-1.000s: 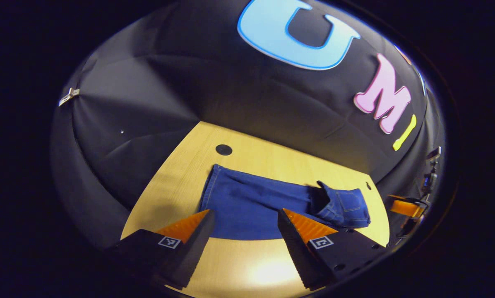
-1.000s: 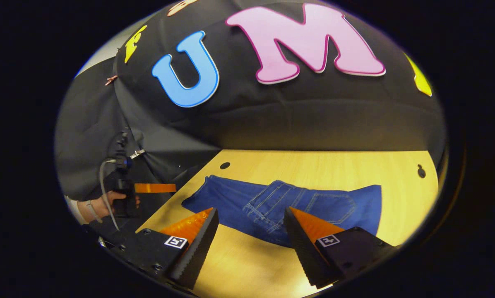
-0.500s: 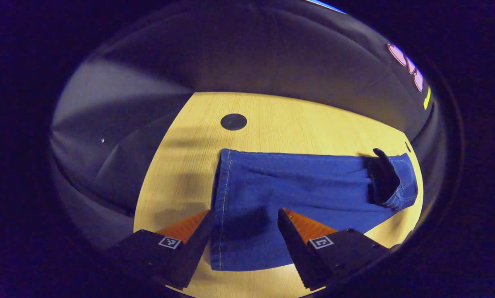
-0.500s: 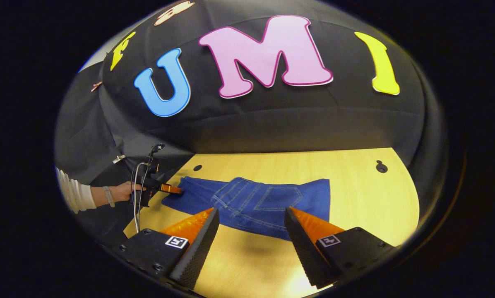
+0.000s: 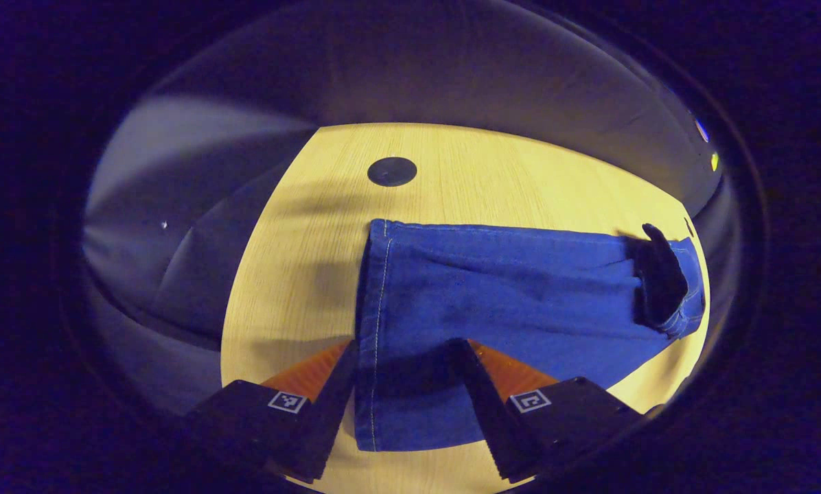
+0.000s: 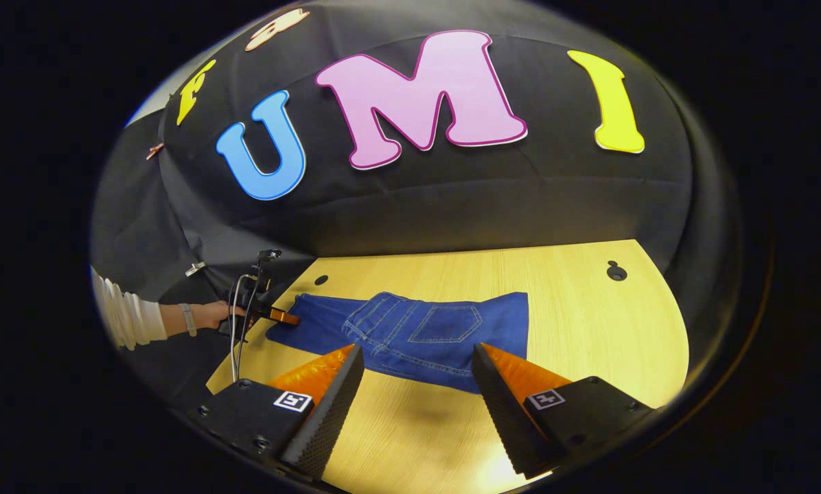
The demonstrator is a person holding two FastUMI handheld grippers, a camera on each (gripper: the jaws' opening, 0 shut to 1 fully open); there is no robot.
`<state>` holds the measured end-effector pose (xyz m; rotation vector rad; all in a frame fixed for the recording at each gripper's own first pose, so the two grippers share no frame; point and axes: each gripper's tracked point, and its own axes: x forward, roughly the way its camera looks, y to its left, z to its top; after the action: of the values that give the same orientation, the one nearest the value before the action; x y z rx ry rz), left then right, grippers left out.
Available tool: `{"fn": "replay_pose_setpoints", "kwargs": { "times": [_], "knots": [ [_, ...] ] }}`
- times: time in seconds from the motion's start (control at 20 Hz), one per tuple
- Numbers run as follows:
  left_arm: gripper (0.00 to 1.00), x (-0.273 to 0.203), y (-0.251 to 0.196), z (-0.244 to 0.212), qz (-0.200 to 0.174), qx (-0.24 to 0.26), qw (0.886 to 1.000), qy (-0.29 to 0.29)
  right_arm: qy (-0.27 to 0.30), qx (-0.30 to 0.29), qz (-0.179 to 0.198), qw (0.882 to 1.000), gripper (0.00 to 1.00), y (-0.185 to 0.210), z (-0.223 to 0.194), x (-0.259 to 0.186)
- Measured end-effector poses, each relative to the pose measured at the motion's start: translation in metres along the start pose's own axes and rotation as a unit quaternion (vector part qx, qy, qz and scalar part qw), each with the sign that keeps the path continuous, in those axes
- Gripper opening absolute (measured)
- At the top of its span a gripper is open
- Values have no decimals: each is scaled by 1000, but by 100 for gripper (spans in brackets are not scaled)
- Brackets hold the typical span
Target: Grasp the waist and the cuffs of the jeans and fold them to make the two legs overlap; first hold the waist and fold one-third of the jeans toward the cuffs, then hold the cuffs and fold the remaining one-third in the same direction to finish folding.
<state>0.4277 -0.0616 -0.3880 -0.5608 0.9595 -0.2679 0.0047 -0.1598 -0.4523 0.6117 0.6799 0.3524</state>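
Blue denim jeans [image 5: 513,302] flat on light wooden desk [image 5: 493,171], waist third folded over. Left gripper [image 5: 403,384] fingers wide, straddling cuff hem [image 5: 376,322]. Right gripper [image 6: 417,384] wide, hovering. Risk: one-layer pinch, legs slide apart.

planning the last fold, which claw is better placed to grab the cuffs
Left. The left claw is open and straddles the cuff edge of the jeans. The right claw is open above the table, short of the waist end.
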Motion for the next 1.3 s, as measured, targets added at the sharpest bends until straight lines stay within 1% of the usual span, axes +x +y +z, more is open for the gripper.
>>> {"fn": "replay_pose_setpoints", "kwargs": {
  "times": [0.05, 0.1, 0.15, 0.2, 0.25, 0.3, 0.35, 0.4, 0.45, 0.6, 0.7, 0.85, 1.0, 1.1, 1.2, 1.3],
  "knots": [
    [90, 0, -1, 0, -1, -10, 1000, 1, 1, 0, -2, 1000, 97, -3, -1, -1],
    [69, -1, -7, 6, -9, -31, 999, -19, 1, 1, -4, 1000, 97, -5, -2, -3],
    [47, 3, -11, 4, -10, -42, 999, -13, 1, 3, -4, 1000, 97, -6, -2, -4],
    [25, 1, -9, 7, -12, -48, 998, -27, 0, 4, -5, 1000, 97, -7, -2, -5],
    [22, 1, -8, 2, -14, -56, 998, -25, 0, 4, -5, 1000, 97, -8, -3, -7],
    [13, -1, -7, 4, -17, -53, 998, -28, 1, 2, -7, 1000, 97, -9, -4, -9],
    [11, -2, -8, 5, -20, -57, 998, -30, 3, 1, -10, 1000, 97, -13, -5, -12],
    [7, -2, -10, 4, -21, -69, 997, -28, 3, 1, -11, 1000, 98, -14, -5, -13],
    [7, -3, -13, 2, -27, -81, 996, -24, 1, 4, -12, 1000, 97, -17, -4, -14],
    [6, -26, -30, 17, -76, -99, 991, -44, -8, 12, -16, 1000, 97, -25, 1, -19],
    [6, -58, -44, 37, -109, -103, 986, -71, -15, 18, -18, 1000, 97, -30, 6, -21],
    [6, -121, -82, 78, -165, -99, 974, -121, -28, 25, -15, 999, 97, -35, 17, -23],
    [6, -177, -135, 104, -202, -66, 966, -148, -41, 35, -9, 998, 97, -39, 27, -29],
    [6, -203, -185, 119, -220, -40, 962, -154, -50, 36, -8, 998, 97, -45, 33, -36],
    [6, -214, -244, 122, -231, -10, 962, -148, -57, 35, -9, 998, 97, -52, 38, -43],
    [6, -210, -304, 106, -236, 15, 964, -119, -63, 33, -14, 997, 97, -62, 41, -52]
  ]
}}
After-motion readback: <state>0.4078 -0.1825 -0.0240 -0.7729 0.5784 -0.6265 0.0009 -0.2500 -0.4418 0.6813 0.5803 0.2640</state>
